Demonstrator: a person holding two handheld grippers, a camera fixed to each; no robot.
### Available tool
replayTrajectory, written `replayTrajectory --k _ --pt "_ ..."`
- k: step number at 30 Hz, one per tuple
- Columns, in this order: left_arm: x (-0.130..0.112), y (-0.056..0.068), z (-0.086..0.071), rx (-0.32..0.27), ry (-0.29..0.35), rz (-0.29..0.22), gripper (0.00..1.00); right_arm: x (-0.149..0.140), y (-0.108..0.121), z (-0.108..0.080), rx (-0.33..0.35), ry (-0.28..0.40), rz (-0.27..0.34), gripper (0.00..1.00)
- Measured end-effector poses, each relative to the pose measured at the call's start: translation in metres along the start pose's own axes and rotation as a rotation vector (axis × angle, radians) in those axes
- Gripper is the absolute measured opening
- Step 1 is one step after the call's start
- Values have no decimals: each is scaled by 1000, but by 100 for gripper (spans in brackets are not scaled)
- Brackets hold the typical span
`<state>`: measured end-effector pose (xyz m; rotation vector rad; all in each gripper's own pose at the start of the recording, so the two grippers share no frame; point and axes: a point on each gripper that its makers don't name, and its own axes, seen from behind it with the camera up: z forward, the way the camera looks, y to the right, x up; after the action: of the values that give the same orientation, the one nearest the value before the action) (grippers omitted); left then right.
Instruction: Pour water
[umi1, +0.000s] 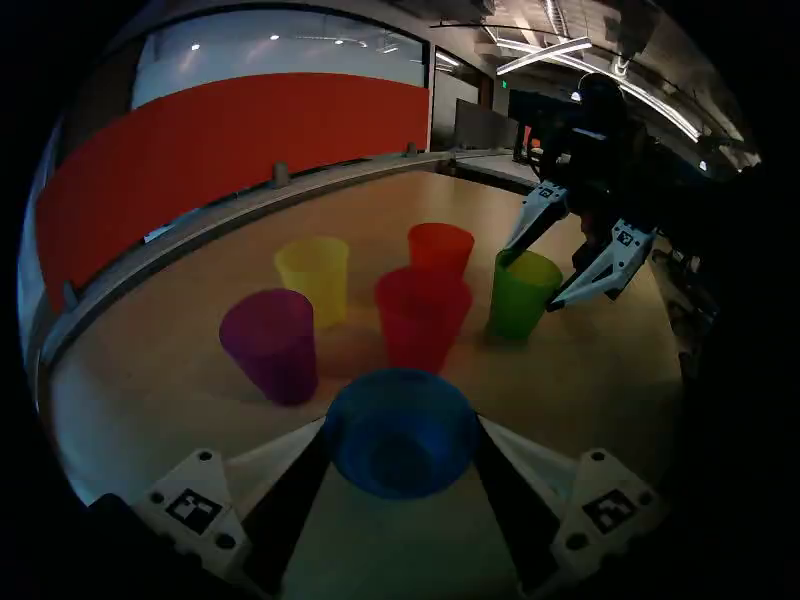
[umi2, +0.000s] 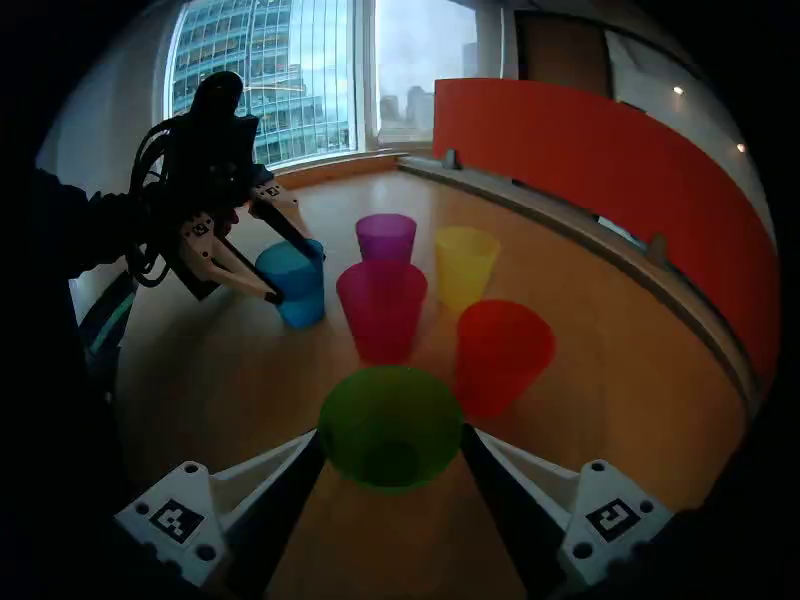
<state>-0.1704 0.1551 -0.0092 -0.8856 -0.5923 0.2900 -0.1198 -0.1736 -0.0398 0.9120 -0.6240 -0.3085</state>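
Observation:
A blue cup (umi1: 400, 445) stands upright on the wooden table (umi1: 150, 380), and my left gripper (umi1: 400, 430) is shut on it, one finger pressing each side. From the right gripper view the same blue cup (umi2: 296, 290) sits at the far left in the left gripper (umi2: 298, 273). My right gripper (umi2: 392, 432) is shut on a green cup (umi2: 390, 440), which stands upright. Across the table in the left gripper view, the green cup (umi1: 520, 300) sits between the right gripper's (umi1: 530, 278) fingers. I cannot tell whether either cup holds water.
Between the held cups stand a purple cup (umi1: 272, 343), a yellow cup (umi1: 314, 278), a magenta cup (umi1: 422, 318) and an orange-red cup (umi1: 440, 248). A low rail and a red wall panel (umi1: 230, 150) run along one table edge. A window (umi2: 290, 80) is behind the person's arm (umi2: 90, 230).

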Motion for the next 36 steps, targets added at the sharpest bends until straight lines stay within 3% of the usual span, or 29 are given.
replayTrajectory --k 8,12,18,29,36 --pt "0 0 0 0 -1 0 90 -1 0 4 2 2 4 100" --pt "0 0 1 0 -1 -1 90 2 -1 6 1 12 11 93" --pt "0 1 0 1 -1 -2 90 5 -2 7 1 31 22 92" --pt "3 5 1 0 7 4 90 19 -1 -2 -16 84 44 92" --pt "17 12 -4 -2 45 13 90 32 -1 -11 -29 123 44 92"
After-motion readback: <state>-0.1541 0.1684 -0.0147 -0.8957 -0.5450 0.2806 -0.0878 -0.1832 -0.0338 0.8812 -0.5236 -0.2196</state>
